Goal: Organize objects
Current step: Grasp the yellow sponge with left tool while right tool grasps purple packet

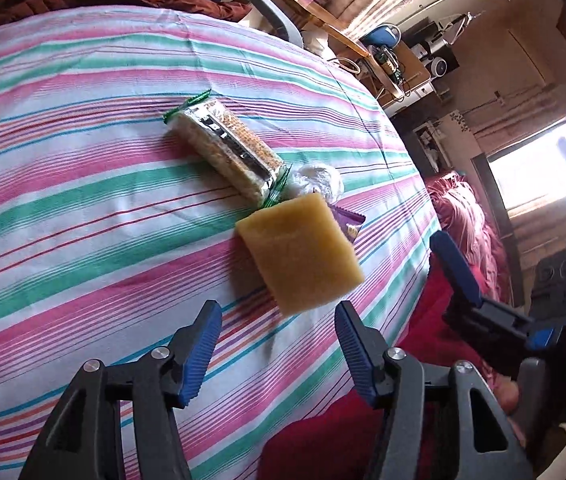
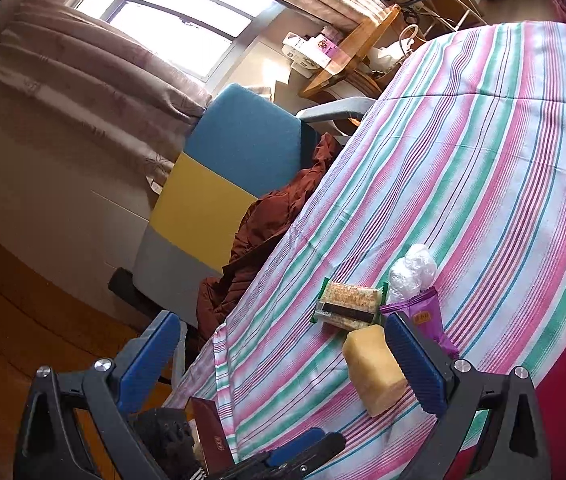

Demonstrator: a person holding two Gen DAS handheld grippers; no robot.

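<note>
1. The left gripper [image 1: 279, 354] is released, jaws apart, with nothing between them; the yellow sponge block [image 1: 301, 254] sits just beyond its tips.
2. The right gripper [image 2: 283, 364] also stands wide and empty.
3. Four things cluster near the right edge of the striped tablecloth [image 1: 83, 184]: one sponge block, one cracker packet [image 1: 227, 148], one purple sachet [image 2: 429, 322], one crumpled clear wrapper [image 2: 413, 270].
4. The grouping looks mostly done; what remains, if anything, I cannot tell.
</note>
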